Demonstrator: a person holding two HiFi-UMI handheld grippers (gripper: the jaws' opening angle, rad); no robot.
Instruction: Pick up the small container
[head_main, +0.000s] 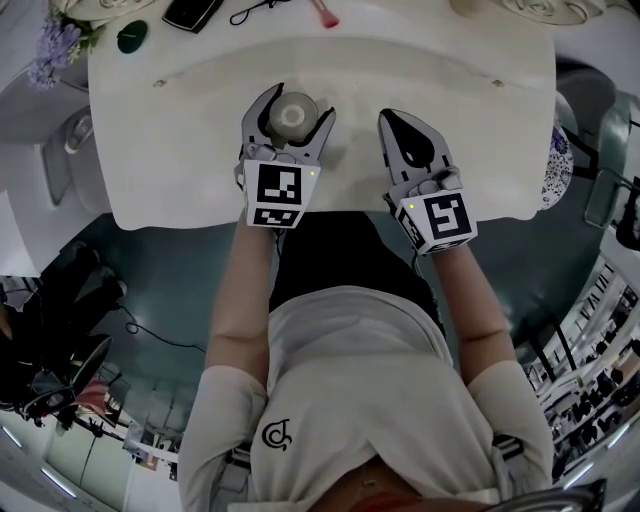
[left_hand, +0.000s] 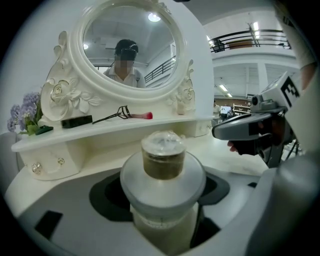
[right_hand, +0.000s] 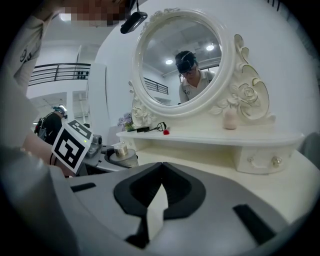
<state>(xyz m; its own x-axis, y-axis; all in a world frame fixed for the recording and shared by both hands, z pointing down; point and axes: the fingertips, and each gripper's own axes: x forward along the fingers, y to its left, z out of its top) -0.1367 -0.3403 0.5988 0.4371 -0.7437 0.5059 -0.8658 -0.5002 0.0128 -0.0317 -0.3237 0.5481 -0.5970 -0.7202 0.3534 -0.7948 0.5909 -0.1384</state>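
Nearest the camera in the head view, two bare forearms reached toward 12 o'clock over the front edge of the white dressing table (head_main: 170, 160). The left gripper (head_main: 297, 103) lay on the tabletop, and its marker cube (head_main: 275, 193) sat at the table's near edge. Its fingers were spread wide, one on each side of the small container (head_main: 290, 118), which stood upright on the table between them at 12 o'clock from the cube. In the left gripper view the container was a pale jar with a broad round shoulder and a smaller brownish cap with a clear top. A dark gap showed between its body and the finger at 3 o'clock, so the pads did not seem to press on it.

At 3 o'clock from the left gripper, well apart from the container, the right gripper (head_main: 395, 122) rested on the table. Its fingers were pressed together, with nothing between them.

Farther off, toward 12 o'clock, a raised shelf (left_hand: 100, 131) carried an eyelash curler (left_hand: 112, 116) and a pink brush (left_hand: 143, 116). Purple flowers (left_hand: 22, 114) stood at its 9 o'clock end. Behind the shelf rose an oval mirror (left_hand: 127, 45) in an ornate white frame.
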